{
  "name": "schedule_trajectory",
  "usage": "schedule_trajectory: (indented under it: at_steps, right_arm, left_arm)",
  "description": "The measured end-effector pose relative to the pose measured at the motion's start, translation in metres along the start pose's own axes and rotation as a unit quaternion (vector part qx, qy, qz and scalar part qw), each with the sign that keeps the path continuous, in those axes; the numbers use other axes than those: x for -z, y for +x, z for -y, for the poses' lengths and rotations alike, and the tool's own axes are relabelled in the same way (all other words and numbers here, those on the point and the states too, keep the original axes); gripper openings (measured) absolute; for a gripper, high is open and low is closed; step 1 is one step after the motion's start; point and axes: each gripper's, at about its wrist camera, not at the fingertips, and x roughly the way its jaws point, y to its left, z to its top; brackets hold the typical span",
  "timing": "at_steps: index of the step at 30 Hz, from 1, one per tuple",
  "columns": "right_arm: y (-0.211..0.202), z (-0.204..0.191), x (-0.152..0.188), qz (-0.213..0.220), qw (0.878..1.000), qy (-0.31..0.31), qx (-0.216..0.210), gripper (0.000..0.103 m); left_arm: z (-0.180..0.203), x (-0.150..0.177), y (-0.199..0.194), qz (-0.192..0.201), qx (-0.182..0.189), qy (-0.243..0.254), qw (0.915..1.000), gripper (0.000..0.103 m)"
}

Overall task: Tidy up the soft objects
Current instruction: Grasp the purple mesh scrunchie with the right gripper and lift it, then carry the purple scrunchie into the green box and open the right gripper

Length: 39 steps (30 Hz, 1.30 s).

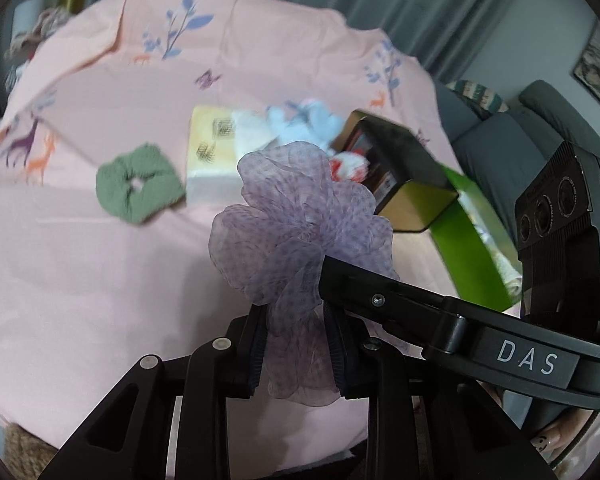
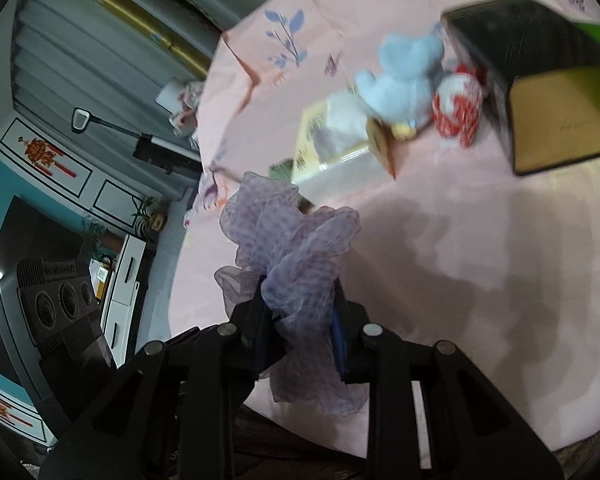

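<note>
A sheer lilac dotted scrunchie (image 1: 296,224) is held above the pink tablecloth (image 1: 100,272) by both grippers. My left gripper (image 1: 298,344) is shut on its lower part. My right gripper (image 2: 300,332) is shut on it too, and its arm crosses the left wrist view from the right. The scrunchie also shows in the right wrist view (image 2: 292,256). A green scrunchie (image 1: 138,182) lies flat on the cloth to the left. A light blue plush toy (image 2: 404,76) and a red-and-white knitted item (image 2: 458,110) lie beside a dark open box (image 2: 540,92).
A yellow tissue pack (image 1: 212,148) lies mid-table, between the green scrunchie and the plush. The dark box (image 1: 400,176) has a green lid (image 1: 468,248) running toward the right edge. A grey sofa (image 1: 512,136) stands beyond the table. White cabinets (image 2: 128,280) stand at the left.
</note>
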Motion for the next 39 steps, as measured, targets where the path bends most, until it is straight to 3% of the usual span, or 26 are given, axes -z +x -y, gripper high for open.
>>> schedule_trajectory:
  at_steps: [11,39]
  right_arm:
    - [-0.052,-0.014,-0.001,0.066,0.998,-0.019,0.010,0.028]
    - [-0.113,0.012,0.001,0.154,0.987,0.014,0.044,0.028]
  left_arm:
    - [0.037,-0.012,-0.024,0.037,0.011,0.045,0.9982,0.028]
    - [0.109,-0.020,-0.011,0.043,0.036,0.126,0.9904,0.028]
